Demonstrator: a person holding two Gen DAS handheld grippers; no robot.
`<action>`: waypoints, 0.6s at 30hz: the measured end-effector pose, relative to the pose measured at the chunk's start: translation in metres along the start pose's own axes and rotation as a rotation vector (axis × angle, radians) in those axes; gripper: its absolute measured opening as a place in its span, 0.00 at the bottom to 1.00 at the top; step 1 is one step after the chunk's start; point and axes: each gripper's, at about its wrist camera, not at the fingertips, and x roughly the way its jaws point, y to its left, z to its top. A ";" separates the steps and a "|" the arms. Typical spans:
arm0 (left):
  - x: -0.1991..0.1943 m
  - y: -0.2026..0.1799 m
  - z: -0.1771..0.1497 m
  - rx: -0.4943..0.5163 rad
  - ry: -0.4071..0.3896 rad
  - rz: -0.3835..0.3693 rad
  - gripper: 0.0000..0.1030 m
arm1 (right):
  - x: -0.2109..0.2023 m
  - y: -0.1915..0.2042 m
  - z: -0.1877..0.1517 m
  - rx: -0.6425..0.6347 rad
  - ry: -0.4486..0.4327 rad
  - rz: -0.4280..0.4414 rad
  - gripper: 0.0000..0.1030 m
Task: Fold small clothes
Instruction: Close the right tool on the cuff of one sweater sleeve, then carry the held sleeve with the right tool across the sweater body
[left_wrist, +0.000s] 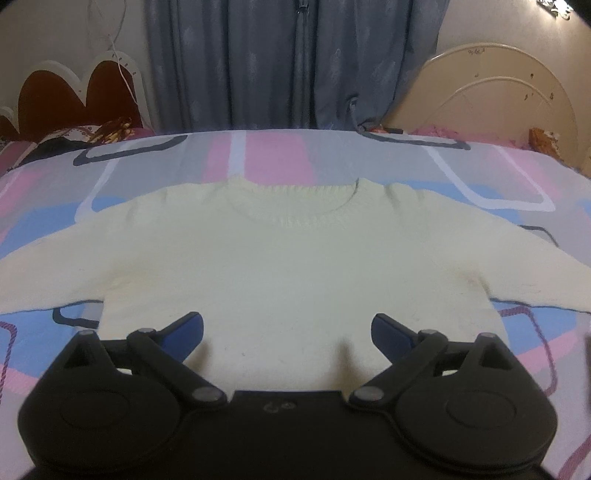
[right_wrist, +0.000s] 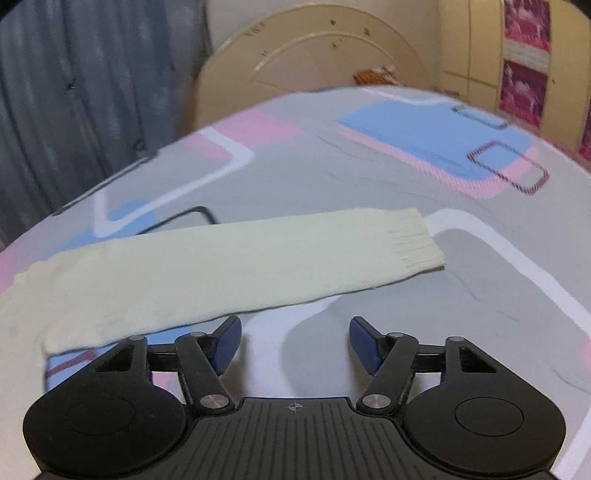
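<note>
Both wide apart, holding nothing: left gripper over the sweater, right gripper near its sleeve. Pinch the cuff gently, fold inward.

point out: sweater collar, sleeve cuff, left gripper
sweater collar (left_wrist: 295, 218): left wrist view, ribbed front of the neckline.
sleeve cuff (right_wrist: 417, 240): right wrist view, ribbed end of the sleeve.
left gripper (left_wrist: 287, 328): left wrist view, midway between its open fingertips.

My left gripper points downward at a slant, its jaws spread wide with nothing between the blue pads. My right gripper tilts down at much the same angle, jaws parted but narrower than the left's, pads bare and gripping nothing.
</note>
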 end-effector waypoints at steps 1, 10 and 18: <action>0.002 0.000 0.000 0.003 0.003 0.005 0.93 | 0.007 -0.004 0.002 0.010 0.006 -0.001 0.59; -0.001 0.002 0.002 0.034 -0.005 0.015 0.88 | 0.034 -0.015 0.022 0.113 -0.046 0.016 0.33; -0.011 0.010 0.007 0.023 -0.031 -0.003 0.87 | 0.023 -0.008 0.025 0.118 -0.120 0.041 0.06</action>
